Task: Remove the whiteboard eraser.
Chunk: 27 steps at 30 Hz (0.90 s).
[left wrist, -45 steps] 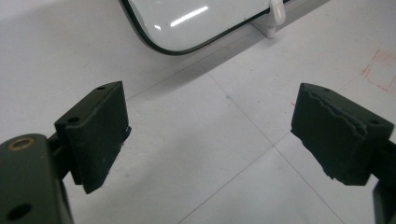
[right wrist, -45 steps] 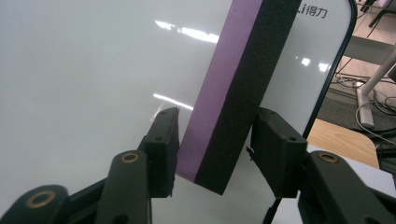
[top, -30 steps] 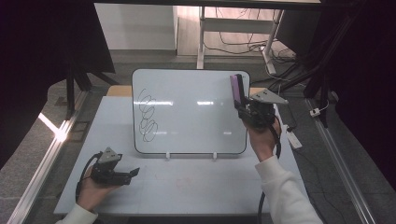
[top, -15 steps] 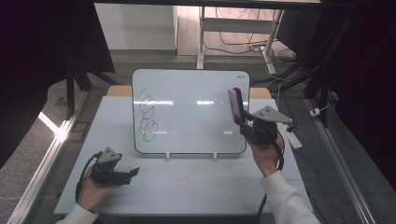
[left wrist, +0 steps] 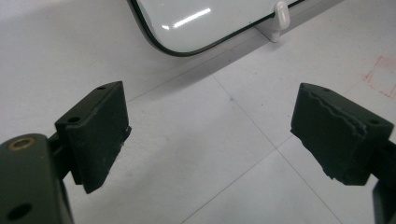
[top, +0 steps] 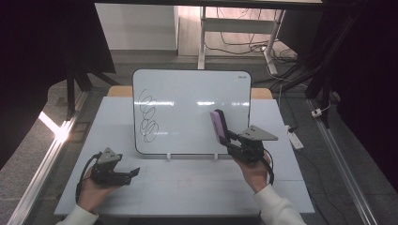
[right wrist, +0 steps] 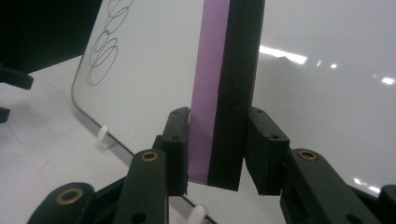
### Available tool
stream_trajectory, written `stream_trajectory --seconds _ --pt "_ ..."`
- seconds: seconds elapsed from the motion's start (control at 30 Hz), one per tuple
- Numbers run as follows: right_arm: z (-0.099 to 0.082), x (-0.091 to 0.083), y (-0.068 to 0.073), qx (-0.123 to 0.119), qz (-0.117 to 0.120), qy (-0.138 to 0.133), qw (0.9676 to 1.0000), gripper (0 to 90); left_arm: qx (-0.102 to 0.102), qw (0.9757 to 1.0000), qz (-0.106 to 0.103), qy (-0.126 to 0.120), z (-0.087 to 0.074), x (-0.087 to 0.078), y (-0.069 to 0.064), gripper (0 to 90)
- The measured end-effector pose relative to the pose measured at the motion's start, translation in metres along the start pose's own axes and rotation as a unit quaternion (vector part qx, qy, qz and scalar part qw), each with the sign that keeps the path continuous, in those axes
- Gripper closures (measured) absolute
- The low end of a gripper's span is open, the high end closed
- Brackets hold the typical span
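A whiteboard [top: 187, 103] stands upright on small white feet at the middle of the white table, with black looped scribbles [top: 149, 117] down its left side. My right gripper [top: 230, 140] is shut on a purple-and-black eraser [top: 218, 125], held upright in front of the board's lower right part. In the right gripper view the eraser [right wrist: 224, 93] rises between the jaws, close to the whiteboard [right wrist: 327, 93], with the scribbles [right wrist: 107, 46] far off to its left. My left gripper [top: 133, 172] rests low at the table's front left, open, with nothing between its fingers [left wrist: 93, 135].
The white table [top: 187, 187] has free room in front of the board. One white foot [left wrist: 281, 11] of the board is near the left gripper. A faint red mark [left wrist: 380, 77] is on the table. A power strip [top: 293, 138] lies at the right edge.
My right gripper has come down and toward the front with the eraser, from the board's upper right to its lower right. The left gripper has stayed put.
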State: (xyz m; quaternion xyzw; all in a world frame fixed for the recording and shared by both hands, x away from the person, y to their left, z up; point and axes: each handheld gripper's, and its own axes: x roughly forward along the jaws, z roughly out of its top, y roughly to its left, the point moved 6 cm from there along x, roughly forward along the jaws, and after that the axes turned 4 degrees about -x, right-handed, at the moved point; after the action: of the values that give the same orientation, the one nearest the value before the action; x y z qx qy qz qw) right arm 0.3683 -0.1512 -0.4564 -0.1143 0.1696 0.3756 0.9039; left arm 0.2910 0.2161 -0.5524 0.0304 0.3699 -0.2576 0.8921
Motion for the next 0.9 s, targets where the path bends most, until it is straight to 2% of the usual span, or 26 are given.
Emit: stream_trajectory --seconds 0.17,0.33,0.47,0.57,0.7,0.9 --pt "-0.01 0.009 0.009 0.0 0.012 0.006 0.9999 62.7 0.0 1.0 0.0 -0.001 0.0 0.0 0.0 12.4" --pt "-0.025 0.021 0.023 -0.011 0.032 0.022 0.9992 62.7 -0.001 1.0 -0.002 -0.002 0.001 0.0 -0.001 12.4" --pt "-0.029 0.025 0.031 -0.015 0.046 0.024 0.9985 62.7 -0.002 1.0 -0.002 -0.007 0.002 0.0 -0.002 12.4" --pt "-0.031 0.028 0.037 -0.019 0.057 0.022 0.9979 62.7 -0.007 0.9998 -0.013 -0.014 0.004 -0.002 -0.005 12.5" --pt "-0.033 0.032 0.046 -0.023 0.069 0.021 0.9971 62.7 -0.005 0.9997 -0.015 -0.016 0.006 -0.002 -0.007 12.5" --pt "-0.034 0.036 0.055 -0.026 0.081 0.018 0.9962 62.7 -0.005 0.9995 -0.021 -0.021 0.009 -0.002 -0.011 12.5"
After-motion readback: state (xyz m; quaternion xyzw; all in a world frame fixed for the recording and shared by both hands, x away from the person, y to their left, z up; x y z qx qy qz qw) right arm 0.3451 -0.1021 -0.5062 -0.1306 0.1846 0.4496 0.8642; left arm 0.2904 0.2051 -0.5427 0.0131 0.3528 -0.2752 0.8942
